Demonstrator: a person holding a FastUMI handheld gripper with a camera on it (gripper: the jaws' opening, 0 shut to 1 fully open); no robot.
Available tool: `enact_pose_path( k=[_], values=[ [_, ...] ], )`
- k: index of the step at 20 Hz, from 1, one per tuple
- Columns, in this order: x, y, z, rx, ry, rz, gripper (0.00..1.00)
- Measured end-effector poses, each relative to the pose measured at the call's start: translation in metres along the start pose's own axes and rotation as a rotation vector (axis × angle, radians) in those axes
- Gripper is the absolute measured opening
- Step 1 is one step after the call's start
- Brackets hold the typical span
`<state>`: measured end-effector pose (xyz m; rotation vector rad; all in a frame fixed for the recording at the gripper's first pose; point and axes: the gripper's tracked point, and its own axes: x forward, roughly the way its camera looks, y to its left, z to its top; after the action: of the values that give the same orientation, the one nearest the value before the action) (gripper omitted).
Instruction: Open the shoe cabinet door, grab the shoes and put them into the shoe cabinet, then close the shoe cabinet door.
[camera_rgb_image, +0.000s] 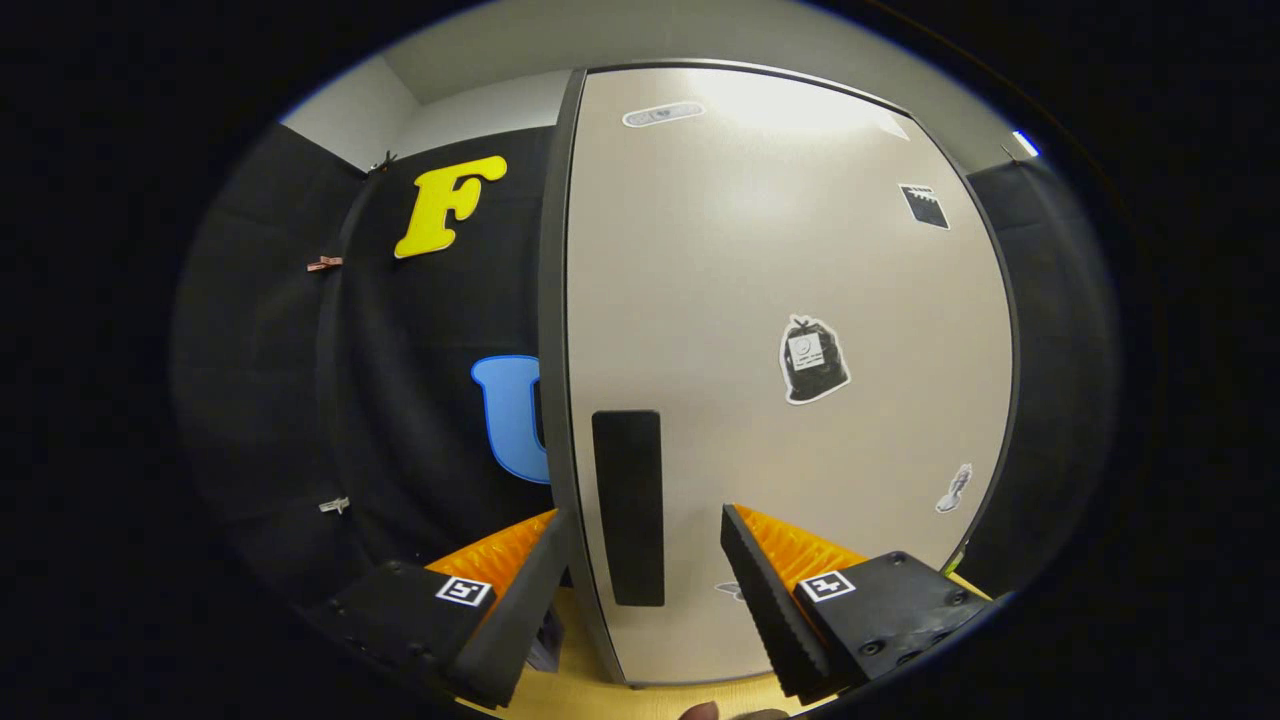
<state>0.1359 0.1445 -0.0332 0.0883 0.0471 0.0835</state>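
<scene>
The shoe cabinet door (780, 300) is a tall beige panel with a dark frame, standing just ahead of my fingers. Its black vertical handle (628, 505) runs down near the door's left edge. My gripper (645, 525) is open, its black fingers with orange backs spread to either side of the handle. The left finger (525, 590) reaches past the door's left edge and the right finger (765, 590) lies in front of the door face. I cannot tell whether either finger touches the handle. Several stickers (812, 358) dot the door.
Black booth cloth (400, 400) hangs left of the cabinet and beyond its right side. A light wooden surface (580, 670) lies below the door's bottom edge. A fingertip of a person's hand (700, 712) pokes in at the very bottom.
</scene>
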Motion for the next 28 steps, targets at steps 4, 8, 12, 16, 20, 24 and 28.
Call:
enact_pose_path(
  k=[4, 8, 12, 16, 20, 24, 28],
  values=[
    [0.014, -0.004, -0.007, 0.001, -0.001, -0.057, 0.62],
    [0.018, -0.003, 0.0, -0.031, -0.044, -0.078, 0.41],
    [0.013, 0.001, -0.004, -0.019, -0.029, -0.042, 0.23],
    [0.001, 0.001, -0.001, -0.017, -0.041, -0.033, 0.23],
    [-0.022, 0.006, 0.005, -0.006, -0.046, 0.001, 0.23],
    [-0.058, -0.003, 0.008, -0.002, -0.041, 0.048, 0.23],
    [-0.086, -0.013, 0.01, 0.006, -0.028, 0.094, 0.23]
  ],
)
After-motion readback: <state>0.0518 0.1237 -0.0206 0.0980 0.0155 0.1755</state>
